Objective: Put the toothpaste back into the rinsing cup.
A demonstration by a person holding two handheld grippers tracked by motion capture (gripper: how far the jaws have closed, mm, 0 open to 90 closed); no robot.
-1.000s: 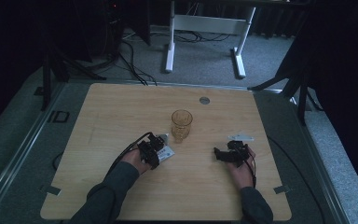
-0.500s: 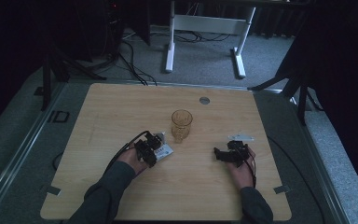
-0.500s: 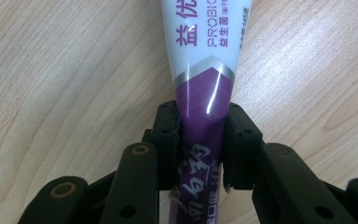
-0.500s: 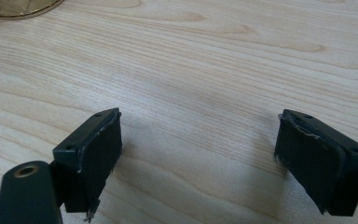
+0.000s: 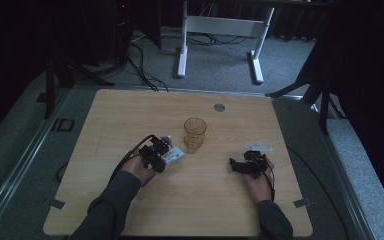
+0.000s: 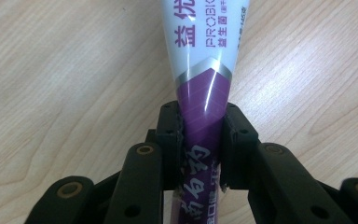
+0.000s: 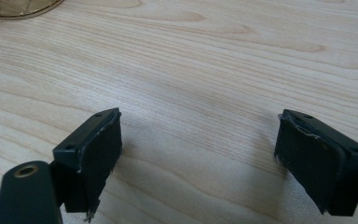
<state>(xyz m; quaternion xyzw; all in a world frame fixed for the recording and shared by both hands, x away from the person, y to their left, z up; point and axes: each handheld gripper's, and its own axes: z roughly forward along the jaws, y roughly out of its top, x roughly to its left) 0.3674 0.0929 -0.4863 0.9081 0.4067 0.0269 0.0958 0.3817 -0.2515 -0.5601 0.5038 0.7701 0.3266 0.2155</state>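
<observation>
A light wooden table (image 5: 130, 115) bears an amber glass (image 5: 195, 133).

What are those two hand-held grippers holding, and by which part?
The left hand-held gripper clamps a purple-and-white tube by its narrow purple end. The right hand-held gripper is open, holding nothing.

Lab: dark curtains (image 5: 25, 40), floor cables (image 5: 140, 65), wooden table (image 5: 130, 110).

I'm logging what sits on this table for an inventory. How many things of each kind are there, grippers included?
Grippers: 2, the left gripper shut on the tube, the right gripper open.
Purple-and-white tube: 1
Amber glass cup: 1
Round grey disc in the table: 1
Total: 5
</observation>
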